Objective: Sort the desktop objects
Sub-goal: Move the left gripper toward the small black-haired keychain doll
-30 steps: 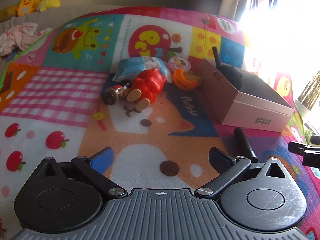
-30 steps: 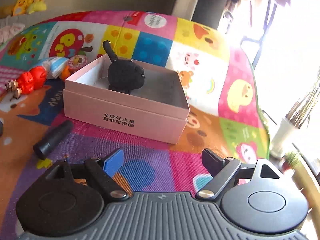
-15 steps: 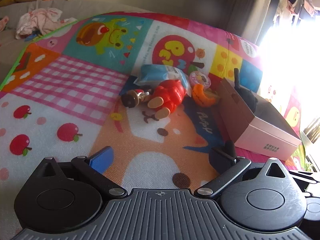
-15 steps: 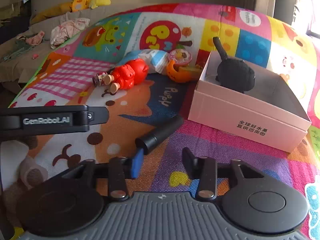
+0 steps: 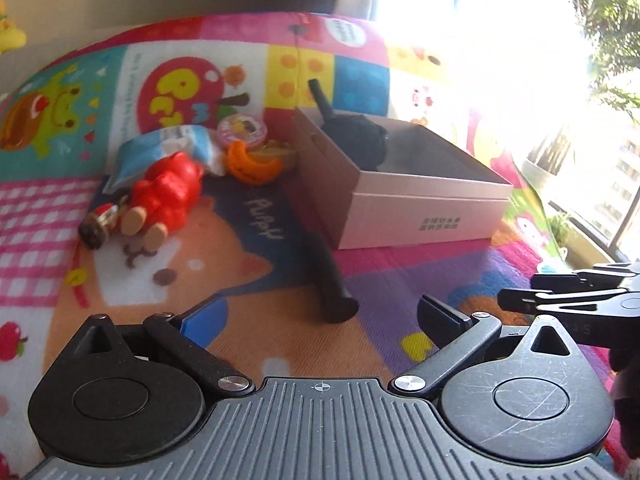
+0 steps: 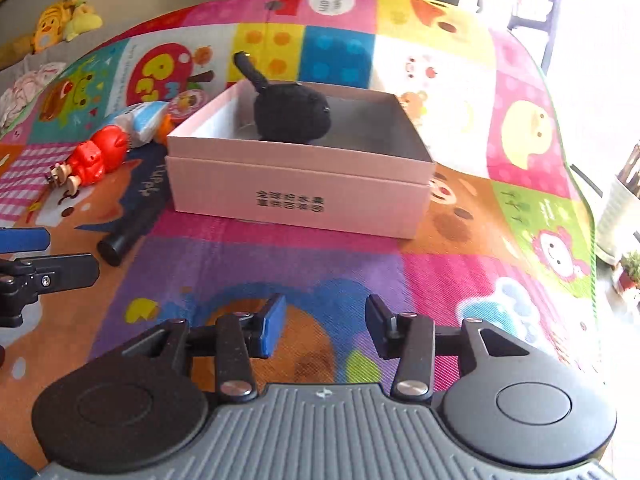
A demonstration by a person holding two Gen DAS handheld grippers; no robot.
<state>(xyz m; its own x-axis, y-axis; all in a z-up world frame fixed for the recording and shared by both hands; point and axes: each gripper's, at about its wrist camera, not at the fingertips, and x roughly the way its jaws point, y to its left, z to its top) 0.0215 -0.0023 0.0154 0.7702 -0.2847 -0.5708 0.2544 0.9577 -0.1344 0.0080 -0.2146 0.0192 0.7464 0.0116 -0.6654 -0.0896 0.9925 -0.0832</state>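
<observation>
An open pink box (image 6: 296, 196) stands on the colourful mat with a black plush toy (image 6: 292, 114) inside. A black cylinder (image 5: 328, 280) lies left of the box, its near end just ahead of my open left gripper (image 5: 324, 316), and the pads do not touch it. Beyond lie a red figure (image 5: 168, 192), a blue-white packet (image 5: 168, 148), an orange toy (image 5: 252, 164) and a round pink tin (image 5: 242, 130). My right gripper (image 6: 326, 320) hovers in front of the box, its jaws partly apart and opening, with nothing between them.
The play mat (image 6: 460, 280) drops off at the right toward a bright window with potted plants (image 6: 624, 208). Yellow plush toys (image 6: 60, 20) and a heap of clothes (image 6: 24, 88) lie at the back left. My right gripper's fingers (image 5: 520, 300) show beside the left gripper.
My left gripper has swung right and now faces the black cylinder and the box. My right gripper's jaws narrowed from wide. It swung left and back, and it faces the box again.
</observation>
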